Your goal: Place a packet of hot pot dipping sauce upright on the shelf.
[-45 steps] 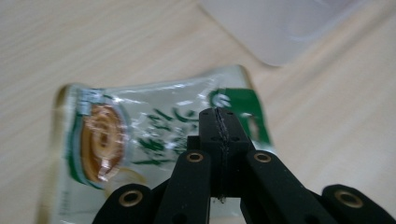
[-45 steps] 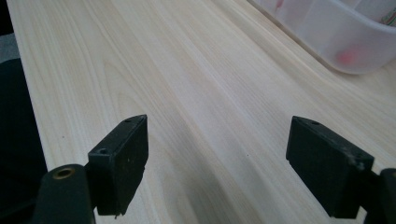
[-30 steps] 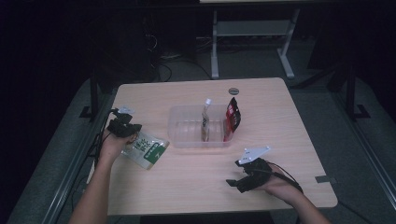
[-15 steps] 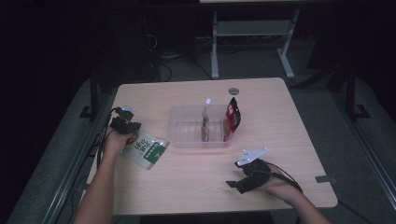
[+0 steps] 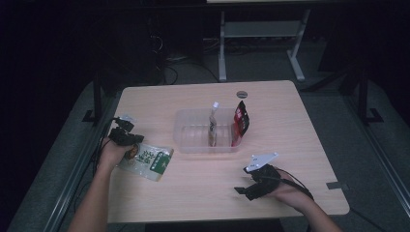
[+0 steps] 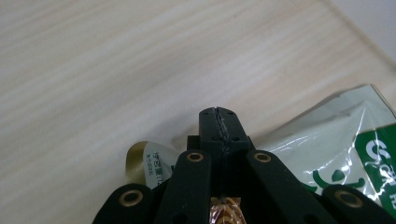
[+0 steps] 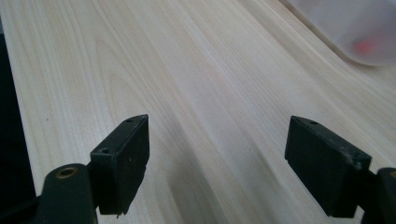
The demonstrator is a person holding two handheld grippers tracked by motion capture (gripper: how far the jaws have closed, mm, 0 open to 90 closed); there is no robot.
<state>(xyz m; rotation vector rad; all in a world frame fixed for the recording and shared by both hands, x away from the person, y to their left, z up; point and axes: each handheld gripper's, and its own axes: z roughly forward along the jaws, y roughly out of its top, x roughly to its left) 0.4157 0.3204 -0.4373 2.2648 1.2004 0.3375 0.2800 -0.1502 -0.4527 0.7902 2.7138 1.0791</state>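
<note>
A green and white packet lies flat near the table's left edge. My left gripper rests over that packet's left end. In the left gripper view its jaws are pressed together, and I see nothing between the tips. The green and white packet lies under and to the right of them. A small gold and white packet pokes out on the left. Near the front right of the table my right gripper rests open. In the right gripper view its jaws stand wide over bare wood.
A clear plastic tub stands mid-table. A red and black packet and a thin white and brown sachet stand upright in it. A small dark disc sits at the far edge. Bare wood lies between the two hands.
</note>
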